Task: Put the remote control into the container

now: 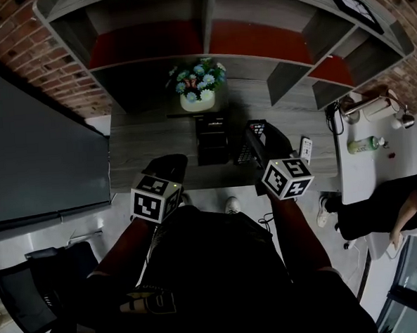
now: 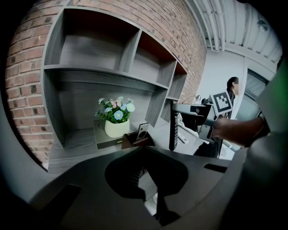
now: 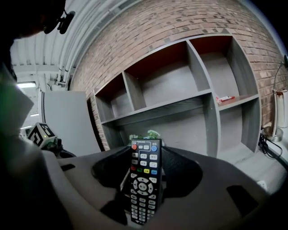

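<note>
A black remote control [image 3: 143, 179] stands upright between the jaws of my right gripper [image 3: 144, 168], which is shut on it. In the head view this gripper [image 1: 262, 146] holds the remote [image 1: 253, 140] above the desk, just right of the black container [image 1: 212, 137]. From the left gripper view the remote [image 2: 172, 130] shows edge-on, right of the container [image 2: 134, 140], which has a small pale device standing in it. My left gripper [image 1: 170, 164] hovers near the desk's front edge, left of the container. Its jaws [image 2: 145, 155] look shut and hold nothing.
A pot of blue and white flowers [image 1: 198, 99] stands behind the container, under grey shelves on a brick wall. A white remote [image 1: 305, 149] lies at the desk's right end. A dark screen [image 1: 38, 151] fills the left. A bottle [image 1: 366, 144] and a seated person [image 1: 380, 211] are at the right.
</note>
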Available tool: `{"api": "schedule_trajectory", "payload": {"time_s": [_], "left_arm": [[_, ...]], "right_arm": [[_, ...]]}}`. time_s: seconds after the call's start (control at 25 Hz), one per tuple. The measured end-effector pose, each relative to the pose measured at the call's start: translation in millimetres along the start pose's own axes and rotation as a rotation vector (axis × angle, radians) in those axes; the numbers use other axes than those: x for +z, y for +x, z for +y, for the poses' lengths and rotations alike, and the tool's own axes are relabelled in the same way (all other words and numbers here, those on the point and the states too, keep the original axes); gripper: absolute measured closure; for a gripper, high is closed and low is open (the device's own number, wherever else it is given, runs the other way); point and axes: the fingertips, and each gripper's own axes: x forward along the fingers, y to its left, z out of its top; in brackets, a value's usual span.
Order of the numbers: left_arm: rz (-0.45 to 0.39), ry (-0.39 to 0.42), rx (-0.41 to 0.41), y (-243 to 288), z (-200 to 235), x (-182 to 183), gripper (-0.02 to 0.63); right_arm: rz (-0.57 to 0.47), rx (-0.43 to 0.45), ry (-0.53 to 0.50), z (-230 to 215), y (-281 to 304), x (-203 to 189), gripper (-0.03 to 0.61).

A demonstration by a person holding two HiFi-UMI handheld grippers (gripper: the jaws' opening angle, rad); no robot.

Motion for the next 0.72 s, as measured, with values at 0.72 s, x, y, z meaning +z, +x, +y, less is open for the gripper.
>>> {"api": "schedule_trajectory", "payload": {"time_s": [0.72], "left_arm": [[0.000,-0.079,0.103,-60,58,-35,0.607]], "right_arm": [[-0.123,-0.116,-0.059,24,83,-7,0.365]]}}
